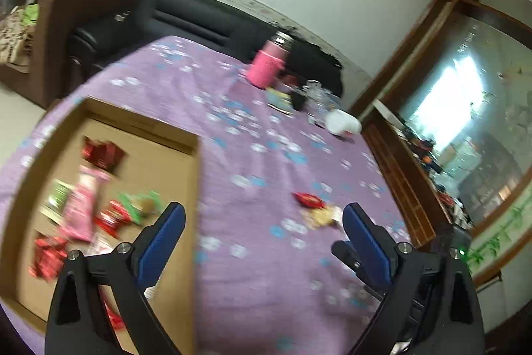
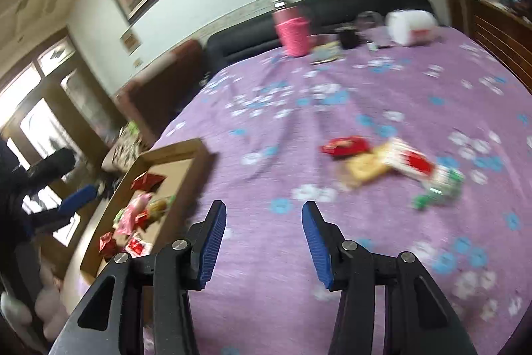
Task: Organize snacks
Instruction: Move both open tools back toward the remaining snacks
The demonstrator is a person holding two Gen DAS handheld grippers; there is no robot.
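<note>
- Right gripper (image 2: 264,215) over purple cloth (image 2: 299,128), jaws apart, empty.
- Cardboard box (image 2: 196,162) left, holding wrappers.
- Loose snacks (image 2: 385,160) ahead right.
- Pink flask (image 2: 294,32) far back.

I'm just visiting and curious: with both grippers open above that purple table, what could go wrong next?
1. The loose snacks lie overlapped in a pile; the right gripper, open and empty, might pinch two at once or drag the cloth.
2. The box has a raised wall, so a carried snack could catch on it and fall outside.
3. Both views are blurred, so aim may be off. The left gripper is also open and empty.
</note>
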